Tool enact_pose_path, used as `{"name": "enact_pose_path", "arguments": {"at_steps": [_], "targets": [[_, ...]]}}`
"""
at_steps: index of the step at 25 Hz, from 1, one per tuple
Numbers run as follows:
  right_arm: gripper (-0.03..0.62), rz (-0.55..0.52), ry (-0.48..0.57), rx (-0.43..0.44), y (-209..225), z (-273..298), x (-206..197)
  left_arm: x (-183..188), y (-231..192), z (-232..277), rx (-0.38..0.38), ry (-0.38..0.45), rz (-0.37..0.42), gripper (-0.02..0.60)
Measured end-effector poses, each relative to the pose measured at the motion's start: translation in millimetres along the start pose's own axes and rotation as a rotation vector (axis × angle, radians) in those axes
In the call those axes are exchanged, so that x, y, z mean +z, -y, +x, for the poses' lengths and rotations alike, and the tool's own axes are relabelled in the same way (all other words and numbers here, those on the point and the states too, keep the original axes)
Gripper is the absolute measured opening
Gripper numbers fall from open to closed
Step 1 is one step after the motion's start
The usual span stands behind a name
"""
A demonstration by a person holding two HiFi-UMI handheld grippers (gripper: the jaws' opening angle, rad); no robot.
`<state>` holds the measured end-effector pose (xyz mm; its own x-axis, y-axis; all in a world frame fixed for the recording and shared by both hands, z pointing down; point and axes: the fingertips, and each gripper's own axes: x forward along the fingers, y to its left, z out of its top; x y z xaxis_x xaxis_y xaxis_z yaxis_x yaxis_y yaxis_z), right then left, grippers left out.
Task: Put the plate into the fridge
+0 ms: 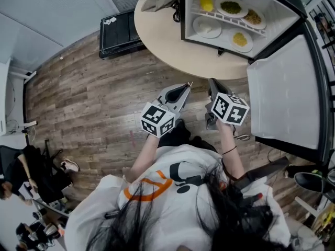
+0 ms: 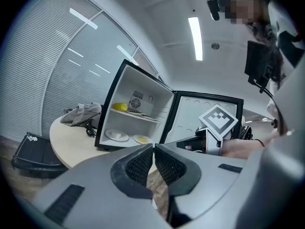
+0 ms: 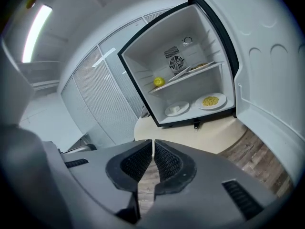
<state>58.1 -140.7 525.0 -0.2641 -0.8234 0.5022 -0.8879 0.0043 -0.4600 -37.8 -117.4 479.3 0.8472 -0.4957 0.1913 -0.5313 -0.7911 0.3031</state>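
Both my tools are empty: the left gripper point(image 2: 154, 149) has its pads pressed together on nothing, and the right gripper point(image 3: 153, 144) likewise. Both hang over the wood floor point(image 1: 94, 103), well short of the table point(image 1: 167, 41) where the fridge point(image 1: 182, 14) stands with its door point(image 1: 285, 88) swung wide to my right. The only plates point(image 1: 207, 27) I see are inside it: two on the bottom, two more on the shelf point(image 1: 220, 16). So I judge the plate is in and only the door is left. I'd bring the right gripper round the door's outer face, push with closed jaws near the free edge, and swing slowly so the fridge doesn't slide on the table.
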Motion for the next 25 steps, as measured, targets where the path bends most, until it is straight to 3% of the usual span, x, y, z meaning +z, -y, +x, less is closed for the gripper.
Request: {"name": "enact_pose_path", "arguments": {"at_steps": [25], "targets": [[0.026,-0.033,-0.031,0.107,10,-98,-57,-27,110,-23,0.02,0.019,0.032,0.009]]}}
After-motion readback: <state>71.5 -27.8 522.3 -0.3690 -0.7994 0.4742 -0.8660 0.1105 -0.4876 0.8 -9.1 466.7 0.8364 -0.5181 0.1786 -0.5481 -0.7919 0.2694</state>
